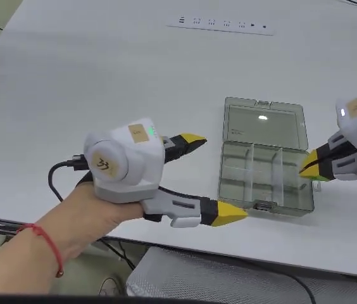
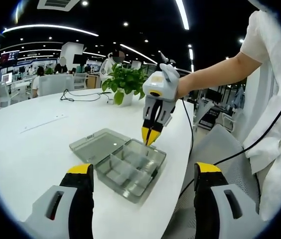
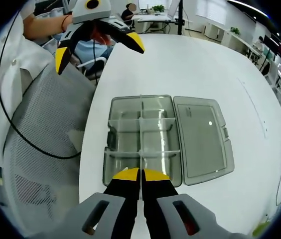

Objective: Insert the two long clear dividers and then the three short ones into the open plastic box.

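The grey clear plastic box lies open near the table's front edge, its lid folded back flat. Clear dividers stand inside it and split it into several compartments. My left gripper hangs open with nothing between its jaws, just left of the box. My right gripper is shut, and its yellow tips touch the box's right edge. In the right gripper view the shut tips sit at the box's near wall. In the left gripper view the right gripper points down onto the box.
A mesh chair stands off the table's front edge, close to the box. A strip of sockets runs along the far side of the white table. A potted plant stands beyond the box.
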